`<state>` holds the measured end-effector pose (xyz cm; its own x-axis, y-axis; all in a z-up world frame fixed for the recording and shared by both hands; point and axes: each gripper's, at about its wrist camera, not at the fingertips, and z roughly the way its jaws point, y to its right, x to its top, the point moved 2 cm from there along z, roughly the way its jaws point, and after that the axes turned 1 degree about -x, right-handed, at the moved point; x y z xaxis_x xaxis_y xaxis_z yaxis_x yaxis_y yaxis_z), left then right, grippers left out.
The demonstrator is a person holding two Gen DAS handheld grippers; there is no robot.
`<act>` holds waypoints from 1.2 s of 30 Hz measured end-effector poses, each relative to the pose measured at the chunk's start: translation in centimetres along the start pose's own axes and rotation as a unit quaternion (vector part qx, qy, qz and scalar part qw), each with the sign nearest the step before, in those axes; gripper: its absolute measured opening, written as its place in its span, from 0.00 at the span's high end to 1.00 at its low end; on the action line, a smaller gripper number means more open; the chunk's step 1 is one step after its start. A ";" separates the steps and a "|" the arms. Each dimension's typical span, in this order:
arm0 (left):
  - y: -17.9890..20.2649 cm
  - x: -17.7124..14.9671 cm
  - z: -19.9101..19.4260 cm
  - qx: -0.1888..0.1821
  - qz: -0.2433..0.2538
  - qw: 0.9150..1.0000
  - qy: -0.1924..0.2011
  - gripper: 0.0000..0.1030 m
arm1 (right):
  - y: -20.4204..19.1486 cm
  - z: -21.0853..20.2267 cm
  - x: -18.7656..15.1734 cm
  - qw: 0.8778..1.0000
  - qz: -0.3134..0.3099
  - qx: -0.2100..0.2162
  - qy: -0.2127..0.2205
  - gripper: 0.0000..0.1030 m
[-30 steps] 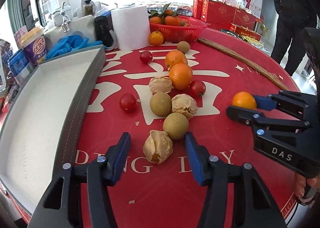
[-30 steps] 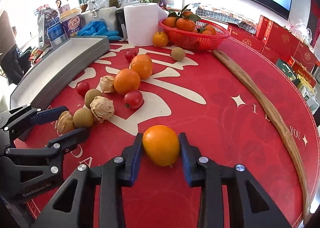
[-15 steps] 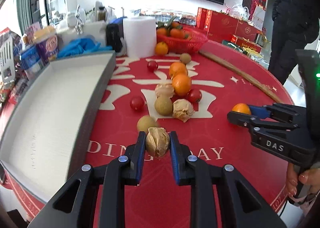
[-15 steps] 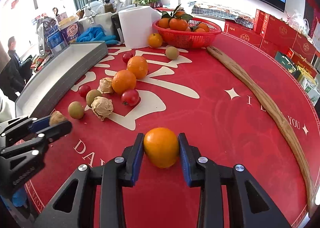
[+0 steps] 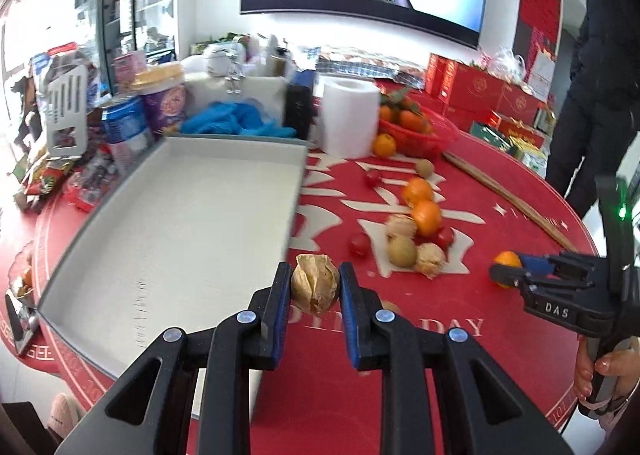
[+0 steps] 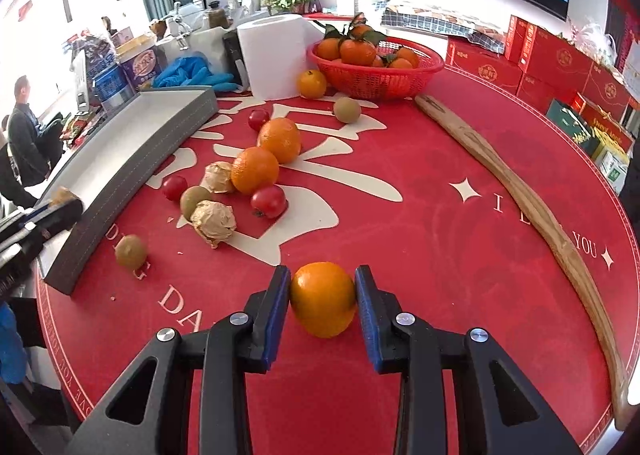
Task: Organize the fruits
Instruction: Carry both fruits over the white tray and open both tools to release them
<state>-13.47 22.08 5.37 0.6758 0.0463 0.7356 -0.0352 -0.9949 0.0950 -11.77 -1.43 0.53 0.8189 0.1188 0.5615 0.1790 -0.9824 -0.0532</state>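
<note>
Husked fruit point(image 5: 315, 288) between left hand-held gripper point(image 5: 312, 287) pads

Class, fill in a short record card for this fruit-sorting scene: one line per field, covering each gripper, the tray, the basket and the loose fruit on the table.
Left gripper: shut on a papery husked fruit, beside the tray's near corner
Right gripper: shut on an orange low over the table
Tray: grey, white inside, no fruit visible in it
Basket: red, holds leafy oranges
Loose fruit: oranges, tomatoes, brown round fruit and husked fruit clustered mid-table
Other: paper roll, wooden stick
</note>
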 end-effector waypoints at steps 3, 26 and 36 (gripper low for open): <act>-1.2 0.0 -0.1 0.004 -0.010 1.000 0.001 0.75 | 0.0 0.6 -0.3 1.000 0.001 -0.008 -0.002 0.66; -10.0 -0.4 3.0 0.121 -0.079 0.989 -0.037 0.75 | -15.2 0.5 6.5 0.989 -0.105 0.101 0.015 0.67; -10.8 -0.8 4.3 0.138 -0.078 0.986 -0.054 0.43 | -21.6 4.7 8.3 0.981 -0.146 0.123 -0.021 0.67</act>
<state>-10.51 32.37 0.89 0.7323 0.2064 0.6490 0.2676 -0.9635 0.0045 -6.29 21.49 2.47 0.7339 0.4001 0.5490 0.5305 -0.8423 -0.0953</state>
